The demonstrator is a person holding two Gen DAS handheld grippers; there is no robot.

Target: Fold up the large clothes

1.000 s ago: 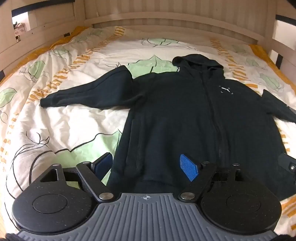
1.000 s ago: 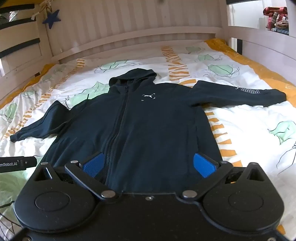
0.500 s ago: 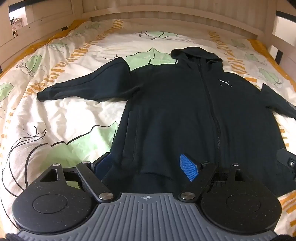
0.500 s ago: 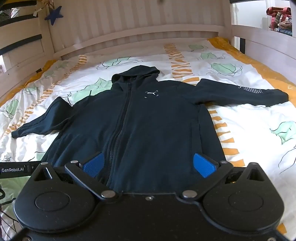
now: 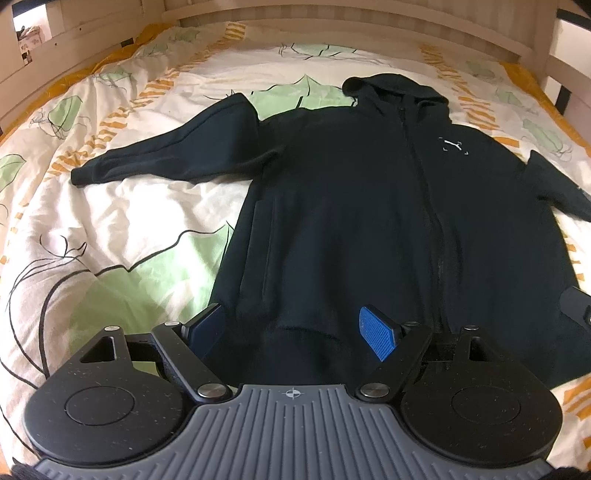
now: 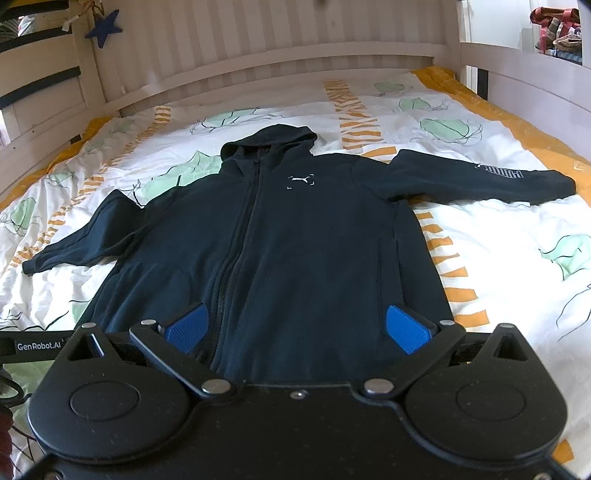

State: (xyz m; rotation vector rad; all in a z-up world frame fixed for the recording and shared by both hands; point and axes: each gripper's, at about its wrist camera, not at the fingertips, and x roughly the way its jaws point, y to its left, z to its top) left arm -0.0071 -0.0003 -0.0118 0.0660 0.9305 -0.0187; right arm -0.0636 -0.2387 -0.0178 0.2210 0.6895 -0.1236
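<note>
A black zip-up hooded sweatshirt (image 6: 295, 240) lies flat and face up on the bed, on a white quilt printed with green leaves and orange stripes (image 6: 498, 258). Its hood (image 6: 269, 142) points toward the pale slatted wooden headboard (image 6: 277, 48) at the top of the frame, and both sleeves are spread out to the sides. In my right wrist view the sleeve with white lettering (image 6: 480, 181) reaches to the right edge of the bed, and a small white logo (image 6: 301, 181) sits on the chest beside the zip.

My left gripper (image 5: 291, 332) hangs over the lower left corner of the sweatshirt, its blue-padded fingers (image 5: 376, 336) spread wide with nothing held; the hem fills the gap between them, and I cannot tell whether the pads touch the cloth. My right gripper (image 6: 295, 328) hangs over the hem on the other side, its fingers (image 6: 406, 328) likewise wide apart and gripping nothing, the zip running down just beside the left pad.

A dark blue star (image 6: 103, 27) hangs from the bed frame at the upper left of the right wrist view.
</note>
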